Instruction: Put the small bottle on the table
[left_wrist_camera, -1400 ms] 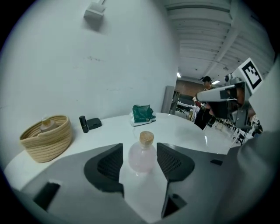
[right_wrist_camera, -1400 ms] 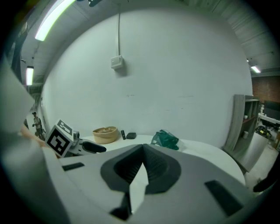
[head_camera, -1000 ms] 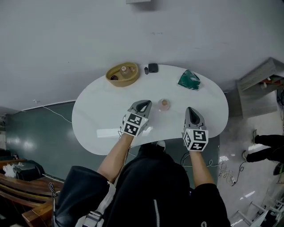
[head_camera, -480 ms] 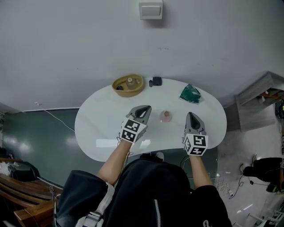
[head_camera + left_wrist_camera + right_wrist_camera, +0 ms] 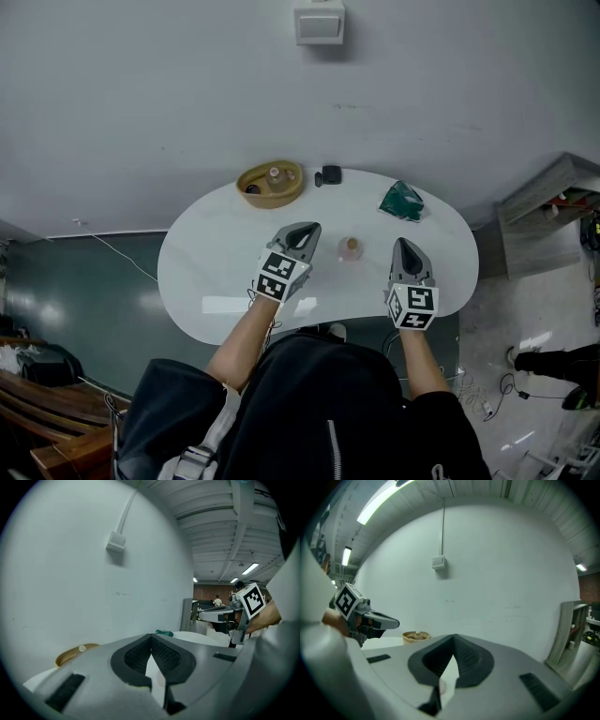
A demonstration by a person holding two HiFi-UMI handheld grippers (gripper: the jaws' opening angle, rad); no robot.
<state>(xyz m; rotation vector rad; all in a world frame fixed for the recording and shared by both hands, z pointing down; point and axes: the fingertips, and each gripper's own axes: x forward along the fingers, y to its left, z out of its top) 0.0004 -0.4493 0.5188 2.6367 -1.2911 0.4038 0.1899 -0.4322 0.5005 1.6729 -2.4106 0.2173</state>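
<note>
A small pinkish bottle (image 5: 351,247) stands upright on the white oval table (image 5: 216,262), between my two grippers and touched by neither. My left gripper (image 5: 307,230) hovers just left of it, jaws shut and empty. Just right of the bottle is my right gripper (image 5: 404,246), also shut with nothing in it. In the left gripper view the pads of that gripper (image 5: 151,640) meet at their tips. The right gripper view shows the same for the right gripper (image 5: 453,641). A second small bottle (image 5: 275,173) sits in the tan basket (image 5: 270,184) at the table's back left.
A small black object (image 5: 328,174) lies beside the basket, and a green crumpled bag (image 5: 401,200) lies at the back right. The table stands against a grey wall with a switch box (image 5: 319,21). A grey shelf unit (image 5: 544,211) stands right of the table.
The head view has tilted up, bringing the wall box into sight. Both grippers stay shut and hold their places beside the bottle.
</note>
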